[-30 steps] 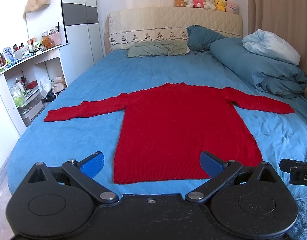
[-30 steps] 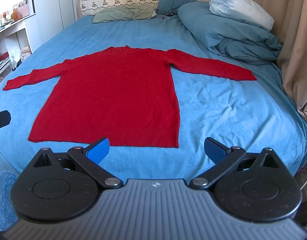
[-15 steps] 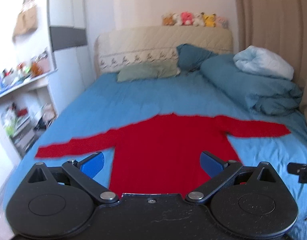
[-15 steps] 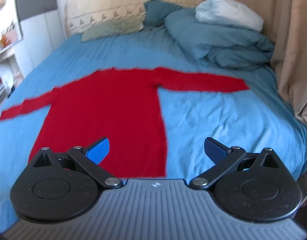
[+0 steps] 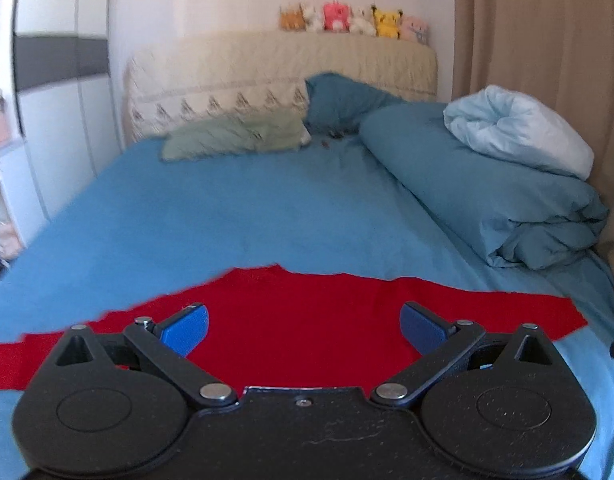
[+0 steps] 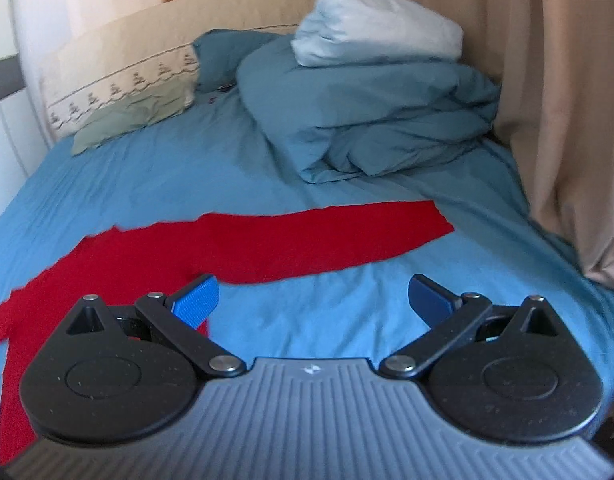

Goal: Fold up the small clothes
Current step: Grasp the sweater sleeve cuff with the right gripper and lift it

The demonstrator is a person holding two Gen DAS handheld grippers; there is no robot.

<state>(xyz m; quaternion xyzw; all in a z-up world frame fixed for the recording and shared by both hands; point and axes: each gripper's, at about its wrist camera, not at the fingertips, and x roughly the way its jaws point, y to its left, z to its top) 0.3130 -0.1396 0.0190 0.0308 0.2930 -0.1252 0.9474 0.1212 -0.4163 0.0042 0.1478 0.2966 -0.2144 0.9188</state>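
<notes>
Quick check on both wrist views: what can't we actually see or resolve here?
- Red sweater: hem and lower body hidden behind the left tool in the left wrist view; the right tool covers most of it in the right view.
- Its left sleeve end: cut off by the frame edge in both views.
- Plush toys: too small and blurred to identify.
- Shelf at the left edge: motion-blurred, contents unreadable.

My left gripper (image 5: pixel 303 330), black linkage arms tipped with blue ribbed pads (image 5: pixel 185 328), jaws spread wide, nothing between them. My right gripper (image 6: pixel 313 300), same build on a grey ribbed body, jaws likewise wide apart and empty, both aimed forward.
</notes>
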